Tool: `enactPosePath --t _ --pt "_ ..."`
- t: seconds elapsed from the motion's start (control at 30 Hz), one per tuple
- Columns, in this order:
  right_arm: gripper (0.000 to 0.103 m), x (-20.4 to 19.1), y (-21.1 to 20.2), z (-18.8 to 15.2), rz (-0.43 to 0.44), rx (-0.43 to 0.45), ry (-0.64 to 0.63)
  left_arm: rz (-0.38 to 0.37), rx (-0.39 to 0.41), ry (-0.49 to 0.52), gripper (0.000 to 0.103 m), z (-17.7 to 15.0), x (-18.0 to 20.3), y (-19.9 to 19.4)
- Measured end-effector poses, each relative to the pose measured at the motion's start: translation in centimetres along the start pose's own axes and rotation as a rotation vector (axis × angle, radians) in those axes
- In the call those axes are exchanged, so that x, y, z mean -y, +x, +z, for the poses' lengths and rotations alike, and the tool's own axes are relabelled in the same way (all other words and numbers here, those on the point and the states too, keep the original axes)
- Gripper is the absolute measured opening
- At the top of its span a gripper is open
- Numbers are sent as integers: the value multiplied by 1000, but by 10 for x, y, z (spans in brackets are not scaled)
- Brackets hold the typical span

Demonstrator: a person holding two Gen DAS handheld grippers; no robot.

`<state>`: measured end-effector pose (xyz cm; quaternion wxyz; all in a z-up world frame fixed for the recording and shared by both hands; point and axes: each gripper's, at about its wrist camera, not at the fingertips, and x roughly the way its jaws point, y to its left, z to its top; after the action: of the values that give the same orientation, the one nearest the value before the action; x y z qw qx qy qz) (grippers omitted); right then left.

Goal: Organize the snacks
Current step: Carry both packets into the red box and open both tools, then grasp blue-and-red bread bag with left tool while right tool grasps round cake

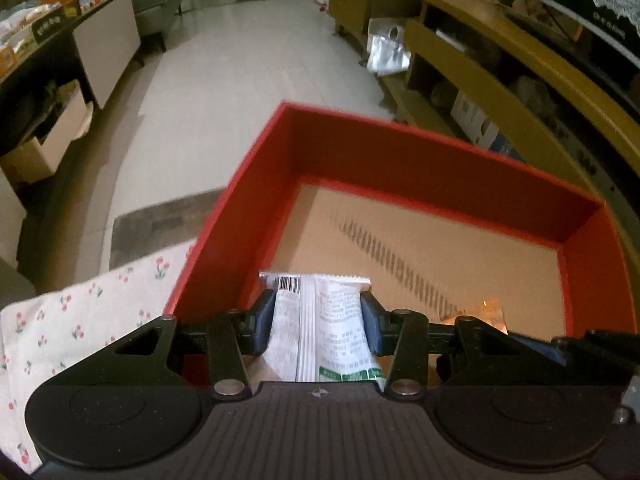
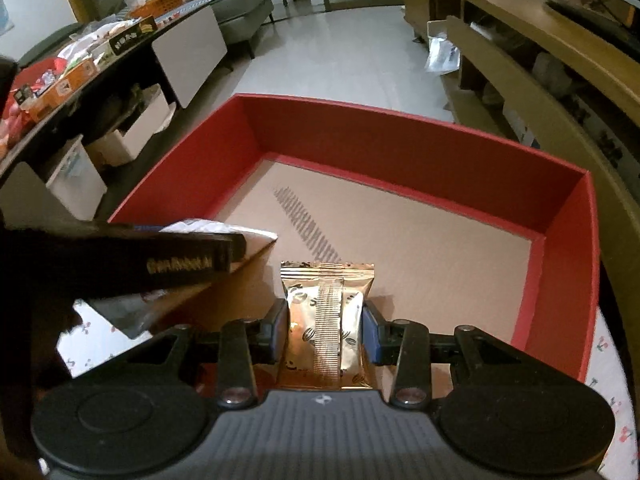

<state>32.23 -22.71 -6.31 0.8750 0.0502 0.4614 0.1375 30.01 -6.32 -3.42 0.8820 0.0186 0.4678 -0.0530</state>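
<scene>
Snacks poised above red box [image 1: 400,160], both near its front wall. Left hand-held gripper [image 1: 318,322] clamps white packet [image 1: 320,312] crosswise; right hand-held gripper [image 2: 325,330] pinches gold packet [image 2: 326,308] likewise, tilted down, probably for dropping inside onto the bare floor.

The room was dim and warm-toned. Both fisheye views bent straight lines hard near their dark corners. The red box [image 1: 400,152] looked slightly smeared along its left rim, and furniture beyond it was soft. A ribbed shadow crossed the box's floor; the tiles past it gleamed palely.
</scene>
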Motion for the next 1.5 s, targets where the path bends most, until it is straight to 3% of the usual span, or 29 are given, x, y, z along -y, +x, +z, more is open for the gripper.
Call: enactPosePath --t 0.3,0.63,0.77,0.9,1.23,1.5 --pt "45 -10 -8 -10 -5 -33 -34 -14 -31 -12 54 -19 -2 -13" --pt "46 -18 -27 -26 10 -84 -64 -86 -88 -79 58 -42 -11 -34" --pt "50 -19 -39 -24 0 -48 -59 -92 -56 -97 62 -41 -14 -46" --pt "55 -14 -50 -21 -5 -4 -35 -95 3 -94 76 -38 -14 -59" --pt "57 -18 -83 -25 12 57 -17 -131 53 -146 83 -45 -22 -89" --pt "57 -26 -120 -49 38 86 -12 -152 53 -184 83 -74 -36 -119"
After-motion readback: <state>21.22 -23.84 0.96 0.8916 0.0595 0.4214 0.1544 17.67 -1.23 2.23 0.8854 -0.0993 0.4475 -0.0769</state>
